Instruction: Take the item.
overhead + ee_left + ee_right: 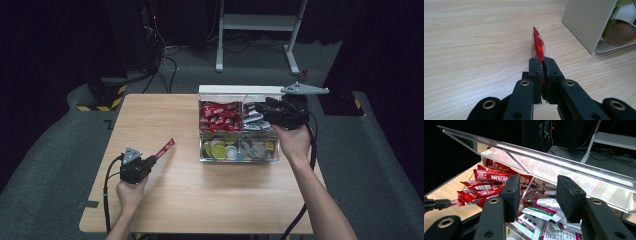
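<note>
Landmark: clear acrylic four-compartment box (239, 159) with raised lid (554, 163)
Left gripper (156, 157): clenched on one thin red stick sachet (538, 47), over the table (150, 120) left of the box
Right gripper (537, 195): jaws parted, grasping nothing, at the box's right side under the lid
Risk: sachet, pinched at one end, may bend or slip loose
Risk: right gripper could jar the lid down
Count: two grippers, one held sachet, many red sachets (486, 185) in the box

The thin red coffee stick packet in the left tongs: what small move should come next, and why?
Probably lower it and open the left tongs. They pinch the thin red coffee stick packet just above the bare light wooden table, beside the clear plastic compartment box.
</note>
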`<move>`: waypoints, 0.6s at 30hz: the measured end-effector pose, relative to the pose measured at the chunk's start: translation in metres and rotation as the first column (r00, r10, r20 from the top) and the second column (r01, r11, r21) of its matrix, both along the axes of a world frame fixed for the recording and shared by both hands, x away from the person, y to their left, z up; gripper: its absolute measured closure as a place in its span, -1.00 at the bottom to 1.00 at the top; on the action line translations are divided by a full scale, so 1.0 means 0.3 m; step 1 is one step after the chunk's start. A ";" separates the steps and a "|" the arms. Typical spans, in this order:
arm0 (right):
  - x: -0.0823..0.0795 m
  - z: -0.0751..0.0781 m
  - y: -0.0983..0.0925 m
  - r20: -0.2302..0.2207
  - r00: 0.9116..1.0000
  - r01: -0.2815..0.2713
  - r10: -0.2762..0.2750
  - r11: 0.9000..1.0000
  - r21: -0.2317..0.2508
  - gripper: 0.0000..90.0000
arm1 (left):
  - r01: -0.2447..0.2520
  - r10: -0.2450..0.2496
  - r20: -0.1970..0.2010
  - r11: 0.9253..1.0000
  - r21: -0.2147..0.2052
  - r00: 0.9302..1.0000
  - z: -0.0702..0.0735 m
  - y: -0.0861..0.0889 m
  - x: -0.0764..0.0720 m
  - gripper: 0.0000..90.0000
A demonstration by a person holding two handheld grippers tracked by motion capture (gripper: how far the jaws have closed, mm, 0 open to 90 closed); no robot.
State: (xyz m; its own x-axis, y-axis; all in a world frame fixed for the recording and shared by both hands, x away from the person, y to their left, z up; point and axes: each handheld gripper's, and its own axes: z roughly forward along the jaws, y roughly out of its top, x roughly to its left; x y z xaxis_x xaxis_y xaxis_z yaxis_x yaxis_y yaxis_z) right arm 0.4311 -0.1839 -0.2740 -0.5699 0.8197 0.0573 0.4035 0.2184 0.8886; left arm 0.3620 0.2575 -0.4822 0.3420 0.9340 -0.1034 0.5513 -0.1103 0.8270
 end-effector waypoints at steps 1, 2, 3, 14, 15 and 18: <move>0.000 -0.001 0.000 0.001 1.000 0.000 0.000 1.000 0.001 0.21 | -0.001 0.001 -0.001 1.000 0.004 1.000 -0.004 -0.003 0.002 0.90; 0.000 -0.001 0.000 0.001 1.000 0.000 0.000 1.000 0.001 0.21 | -0.001 0.001 -0.001 1.000 0.004 1.000 -0.004 -0.003 0.002 0.90; 0.000 -0.001 0.000 0.001 1.000 0.000 0.000 1.000 0.000 0.21 | -0.001 0.001 0.000 1.000 0.005 1.000 -0.008 -0.010 0.005 0.90; 0.001 -0.002 -0.003 0.000 1.000 -0.003 0.003 1.000 0.005 0.21 | 0.004 -0.003 -0.012 1.000 0.015 1.000 -0.043 -0.031 0.018 0.89; 0.000 -0.002 -0.004 0.004 1.000 -0.003 0.003 1.000 0.000 0.21 | 0.004 -0.004 -0.010 1.000 0.021 1.000 -0.046 -0.032 0.019 0.89; -0.003 0.000 -0.011 0.005 1.000 -0.003 0.003 1.000 0.007 0.21 | 0.006 -0.006 -0.014 1.000 0.028 1.000 -0.051 -0.036 0.019 0.89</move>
